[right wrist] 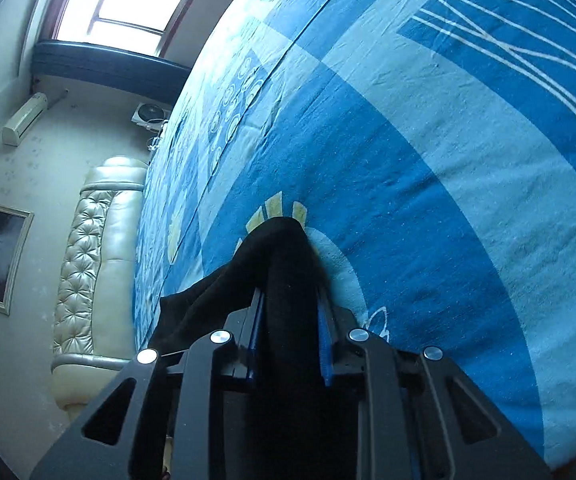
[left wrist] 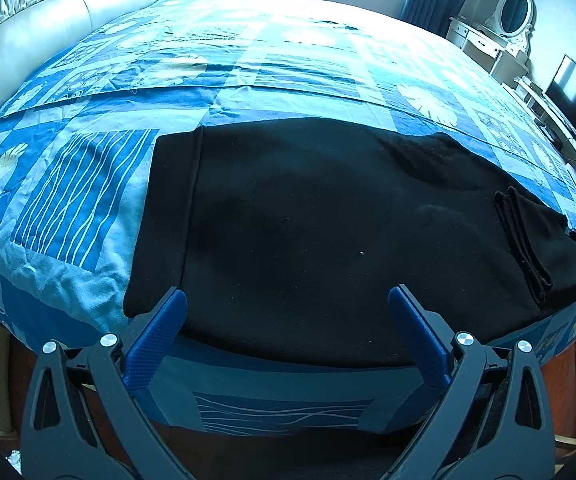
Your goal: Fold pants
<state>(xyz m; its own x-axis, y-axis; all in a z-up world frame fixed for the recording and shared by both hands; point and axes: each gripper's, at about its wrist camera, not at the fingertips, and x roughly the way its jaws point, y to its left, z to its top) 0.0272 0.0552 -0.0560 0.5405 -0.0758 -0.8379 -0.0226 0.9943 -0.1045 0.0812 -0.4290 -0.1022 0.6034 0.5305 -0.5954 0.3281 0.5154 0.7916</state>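
Black pants (left wrist: pixel 327 216): soft, limp, bunching. Right gripper (right wrist: pixel 291 292) clenched on folded end; left gripper (left wrist: pixel 288 304) released over near edge, likely next hold.

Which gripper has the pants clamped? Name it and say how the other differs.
The right gripper: its blue fingers are shut on a bunch of the black pants. The left gripper is spread open, gripping nothing.

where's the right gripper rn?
The right gripper is shut on a bunch of the black pants, low against the blue patterned bedspread; in the left wrist view it peeks in at the pants' far-right end.
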